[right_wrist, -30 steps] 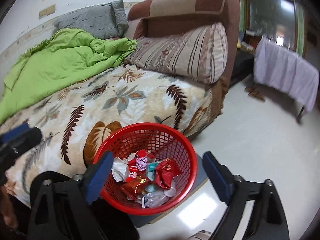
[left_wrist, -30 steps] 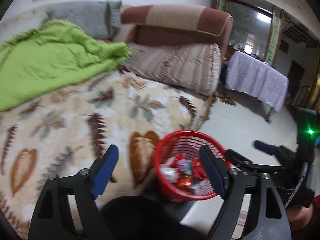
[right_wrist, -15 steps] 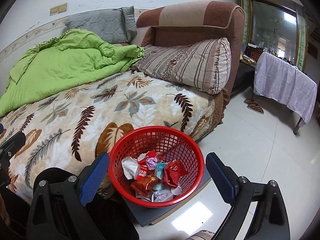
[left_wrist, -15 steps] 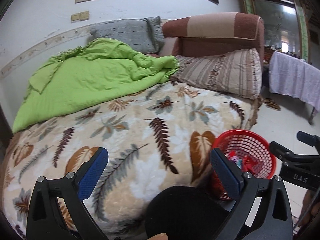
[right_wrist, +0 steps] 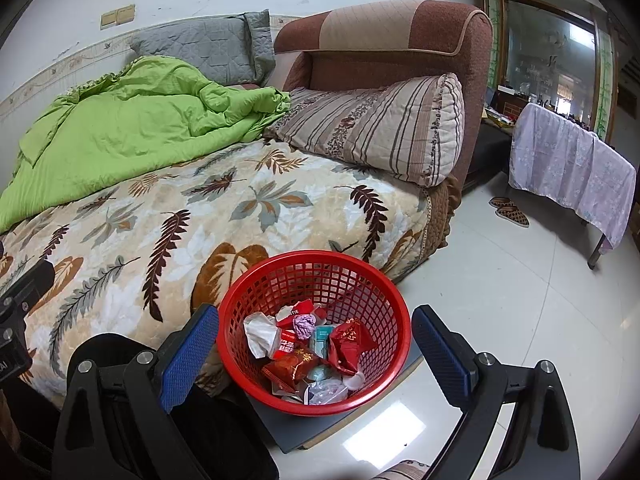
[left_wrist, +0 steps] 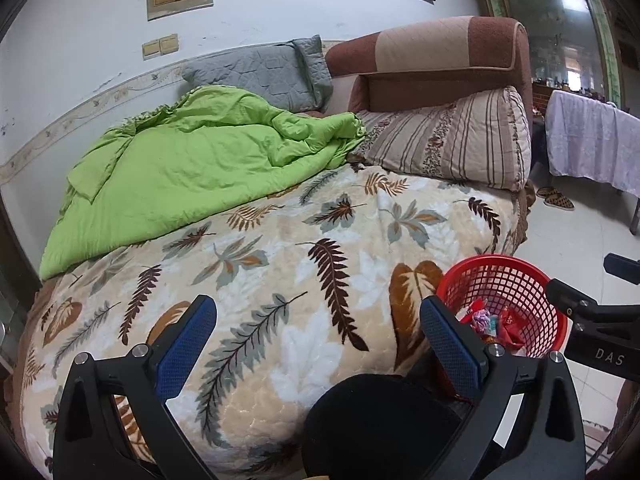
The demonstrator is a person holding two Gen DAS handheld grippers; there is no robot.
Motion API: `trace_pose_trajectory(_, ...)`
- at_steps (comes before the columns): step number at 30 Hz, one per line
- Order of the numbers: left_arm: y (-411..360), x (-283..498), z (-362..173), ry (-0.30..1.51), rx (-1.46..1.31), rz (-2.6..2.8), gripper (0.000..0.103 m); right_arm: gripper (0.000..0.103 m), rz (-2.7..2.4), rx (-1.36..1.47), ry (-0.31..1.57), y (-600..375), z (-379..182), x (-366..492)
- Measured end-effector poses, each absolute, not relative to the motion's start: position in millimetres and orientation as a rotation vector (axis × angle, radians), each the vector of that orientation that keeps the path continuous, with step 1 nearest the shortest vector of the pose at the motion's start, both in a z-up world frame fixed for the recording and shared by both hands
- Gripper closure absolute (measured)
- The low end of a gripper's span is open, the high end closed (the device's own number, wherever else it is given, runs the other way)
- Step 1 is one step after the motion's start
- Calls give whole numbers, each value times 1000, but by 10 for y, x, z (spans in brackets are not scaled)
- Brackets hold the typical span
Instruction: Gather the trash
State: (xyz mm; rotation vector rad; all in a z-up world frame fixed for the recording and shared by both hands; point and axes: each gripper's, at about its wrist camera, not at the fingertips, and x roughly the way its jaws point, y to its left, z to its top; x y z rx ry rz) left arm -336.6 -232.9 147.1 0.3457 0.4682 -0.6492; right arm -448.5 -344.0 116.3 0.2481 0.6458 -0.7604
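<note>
A red mesh basket (right_wrist: 320, 264) stands beside the bed on a grey board, holding several pieces of trash (right_wrist: 308, 352): red wrappers, white tissue, a purple wad. It also shows in the left wrist view (left_wrist: 516, 268) at the lower right. My right gripper (right_wrist: 316, 340) is open and empty, its blue pads either side of the basket and above it. My left gripper (left_wrist: 320, 336) is open and empty over the leaf-patterned blanket (left_wrist: 280, 248). No loose trash shows on the blanket.
A green quilt (left_wrist: 192, 160), a grey pillow (left_wrist: 260, 72) and a striped bolster (left_wrist: 452, 140) lie on the bed against a brown headboard (left_wrist: 440, 52). Slippers (right_wrist: 510, 210) and a cloth-covered table (right_wrist: 568, 168) stand on the tiled floor to the right.
Both grippers have pulled up and back from the basket. The left view has swung left from the basket to the bed. Both stay open and empty.
</note>
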Motion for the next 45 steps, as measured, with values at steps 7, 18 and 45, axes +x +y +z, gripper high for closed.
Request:
trace_pose_trajectory(7,-2344,-3385,1447,473,358,-658,2,4,-756,249,646,-3443,1156,-4473)
trace_pose_trajectory(18,-2342,-3389,1460,475,352,-661,2,4,-746,241,641,-3414,1144,-4455)
trace_pose_trajectory(45,-2317,-3382,1479,476,344,-666,2,4,-745,246,642,-3417,1142,-4463)
